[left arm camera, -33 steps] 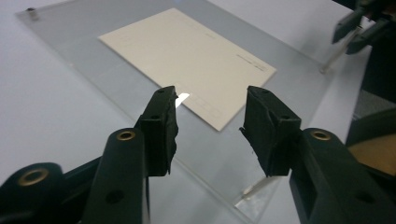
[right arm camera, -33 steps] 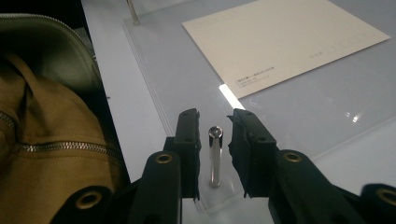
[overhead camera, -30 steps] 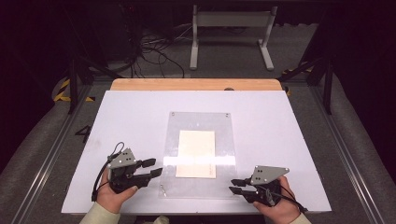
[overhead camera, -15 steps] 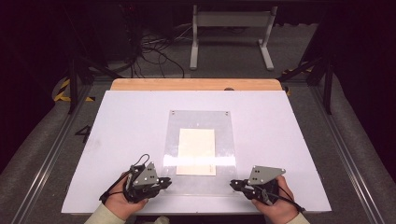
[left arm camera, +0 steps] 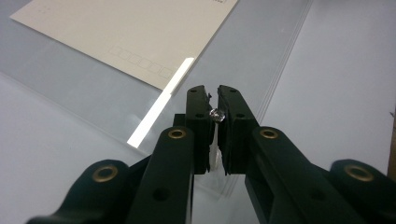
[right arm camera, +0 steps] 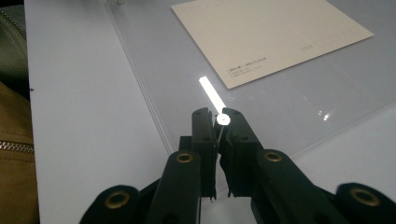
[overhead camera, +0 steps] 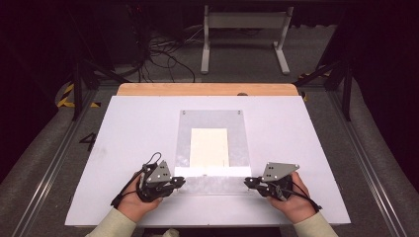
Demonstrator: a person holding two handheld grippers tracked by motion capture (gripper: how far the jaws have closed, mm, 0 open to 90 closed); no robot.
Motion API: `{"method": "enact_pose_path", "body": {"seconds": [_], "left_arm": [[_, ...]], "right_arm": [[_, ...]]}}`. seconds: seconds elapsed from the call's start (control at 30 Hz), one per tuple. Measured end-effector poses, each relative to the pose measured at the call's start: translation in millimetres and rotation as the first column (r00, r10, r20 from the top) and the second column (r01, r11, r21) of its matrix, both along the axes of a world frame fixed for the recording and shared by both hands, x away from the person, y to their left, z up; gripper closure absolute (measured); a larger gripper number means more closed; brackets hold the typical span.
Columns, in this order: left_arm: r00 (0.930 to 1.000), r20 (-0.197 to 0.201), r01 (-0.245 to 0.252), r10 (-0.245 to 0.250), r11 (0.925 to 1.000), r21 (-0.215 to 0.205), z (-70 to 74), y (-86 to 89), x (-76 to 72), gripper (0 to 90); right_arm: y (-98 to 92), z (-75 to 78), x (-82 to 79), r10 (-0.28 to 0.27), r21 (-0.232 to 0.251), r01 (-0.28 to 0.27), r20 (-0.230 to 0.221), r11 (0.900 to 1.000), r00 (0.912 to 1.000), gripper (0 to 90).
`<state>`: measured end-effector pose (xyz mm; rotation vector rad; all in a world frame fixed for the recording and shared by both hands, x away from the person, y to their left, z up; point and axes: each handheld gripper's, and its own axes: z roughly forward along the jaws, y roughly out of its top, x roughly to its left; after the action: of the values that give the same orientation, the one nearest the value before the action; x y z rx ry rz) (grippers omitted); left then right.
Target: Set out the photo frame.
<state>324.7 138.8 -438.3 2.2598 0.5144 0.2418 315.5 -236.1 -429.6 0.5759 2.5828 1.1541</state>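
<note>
Plastic sleeve with its cream card lay at the frame's centre on the white tabletop. Both tongs, left and right, had slid inward to its lower corners and just closed, pinching the clear film, probably ready to lift.

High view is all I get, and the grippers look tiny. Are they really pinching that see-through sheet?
Observer: Yes. The left gripper has just been closing, and the thin edge of the clear sleeve is pressed between its jaws.
Operator: And the other one?
Observer: The right gripper has just been closing too, and its jaws clamp that same edge.
Operator: Is the card blank?
Observer: No. The card has a row of small printed boxes along one edge.
</note>
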Motion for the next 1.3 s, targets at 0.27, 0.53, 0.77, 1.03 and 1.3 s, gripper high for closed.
{"method": "enact_pose_path", "body": {"seconds": [0.27, 0.53, 0.77, 1.03, 1.3], "left_arm": [[0.9997, 0.026, 0.005, -0.006, 0.9998, 0.02, -0.4, -1.6, -5.3, 84.3], [0.9975, -0.065, 0.014, -0.028, 0.9784, -0.206, 11.8, 18.3, -1.9, 60.0], [0.9725, -0.123, -0.226, 0.197, 0.925, -0.305, 26.0, 44.7, 28.7, 41.6], [0.9411, -0.129, -0.335, 0.313, 0.9111, -0.239, 35.6, 39.5, 87.1, 34.6], [0.9403, -0.114, -0.34, 0.321, 0.8902, -0.303, 45.3, 38.8, 115.7, 26.9]], "right_arm": [[4.4, -0.1, -6.1, 0.02, -0.049, -0.018, 0.043, 0.999, 0.9989, 85.2], [5.2, -3.9, -18.1, 0.089, -0.109, -0.073, 0.159, 0.991, 0.9833, 85.0], [5.6, -8.4, -29.3, 0.111, -0.139, -0.078, 0.249, 0.987, 0.962, 84.9], [6.1, -13.8, -42.6, 0.136, -0.175, -0.079, 0.343, 0.981, 0.9295, 85.2], [8.5, -20.3, -57.1, 0.152, -0.222, -0.057, 0.437, 0.973, 0.8865, 85.4]]}}
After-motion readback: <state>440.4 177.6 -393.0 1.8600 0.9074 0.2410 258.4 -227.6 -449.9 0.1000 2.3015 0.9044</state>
